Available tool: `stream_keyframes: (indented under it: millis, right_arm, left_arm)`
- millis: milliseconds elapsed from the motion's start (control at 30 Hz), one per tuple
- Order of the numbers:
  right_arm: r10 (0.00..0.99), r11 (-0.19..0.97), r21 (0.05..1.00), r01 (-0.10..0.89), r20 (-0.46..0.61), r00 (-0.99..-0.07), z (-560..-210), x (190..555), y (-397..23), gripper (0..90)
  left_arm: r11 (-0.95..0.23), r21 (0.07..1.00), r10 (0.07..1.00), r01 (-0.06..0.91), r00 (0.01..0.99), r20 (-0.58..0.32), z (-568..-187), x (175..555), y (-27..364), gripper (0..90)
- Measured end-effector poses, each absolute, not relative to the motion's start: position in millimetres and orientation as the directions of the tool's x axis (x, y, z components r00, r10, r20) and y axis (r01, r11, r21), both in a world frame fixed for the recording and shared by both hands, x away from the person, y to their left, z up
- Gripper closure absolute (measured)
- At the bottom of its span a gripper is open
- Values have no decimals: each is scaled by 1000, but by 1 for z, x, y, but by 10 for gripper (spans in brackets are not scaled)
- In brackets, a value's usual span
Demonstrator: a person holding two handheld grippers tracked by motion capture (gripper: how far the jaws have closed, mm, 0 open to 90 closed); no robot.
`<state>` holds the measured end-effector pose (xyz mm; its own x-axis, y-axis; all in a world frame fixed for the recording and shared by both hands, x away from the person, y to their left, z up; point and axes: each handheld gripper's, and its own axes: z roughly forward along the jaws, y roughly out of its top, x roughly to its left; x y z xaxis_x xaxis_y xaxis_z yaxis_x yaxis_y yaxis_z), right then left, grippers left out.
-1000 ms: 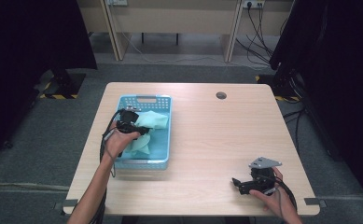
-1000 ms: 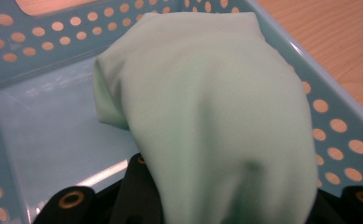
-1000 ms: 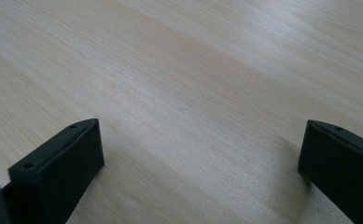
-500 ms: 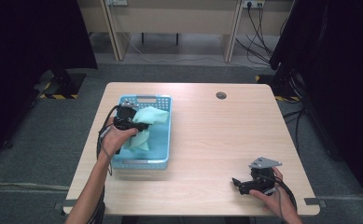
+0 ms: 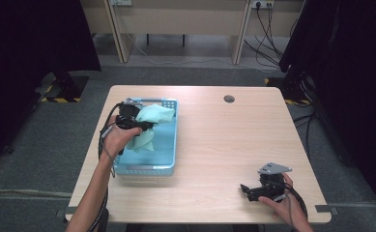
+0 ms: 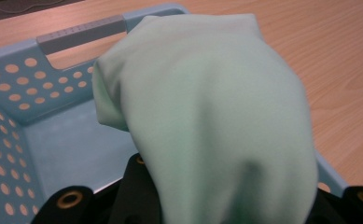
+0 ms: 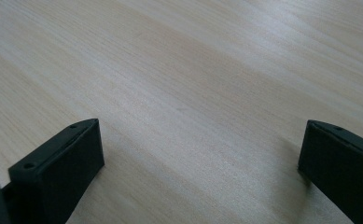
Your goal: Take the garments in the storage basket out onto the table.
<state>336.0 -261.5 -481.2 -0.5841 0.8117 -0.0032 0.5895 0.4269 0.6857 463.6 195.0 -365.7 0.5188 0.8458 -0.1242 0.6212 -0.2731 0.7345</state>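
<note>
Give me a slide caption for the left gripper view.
Left gripper holding a pale green cloth above a blue perforated basket on a wooden table.

Even overhead light brightens the table [image 5: 214,145] amid dark surroundings, while the close green cloth [image 6: 207,121] looks softly blurred.

Quick count of what's in front of me. One table [image 5: 214,145], light wood. One blue basket [image 5: 168,166] on it, the kind with holes punched in the walls, and it has one grey handle [image 6: 81,33] on the far end that I can see. One pale green cloth [image 5: 151,121], just the single piece. Two grippers: my left gripper [image 5: 137,126] and my right gripper [image 5: 247,190], each with two black fingers [image 7: 60,161]. One small round dark spot [image 5: 229,98] near the table's far edge.
</note>
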Motion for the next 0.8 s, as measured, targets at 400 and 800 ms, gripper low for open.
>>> stream_keyframes:
  millis: [400,800]
  right_arm:
    - [812,427,686,590,-3,-584,-481,336,-262,3]
    - [812,427,686,590,-3,-584,-481,336,-261,3]
  left_arm:
    - [-279,752,830,597,543,-124,-351,461,189,705]
    - [-287,769,805,571,579,-130,-340,455,179,704]
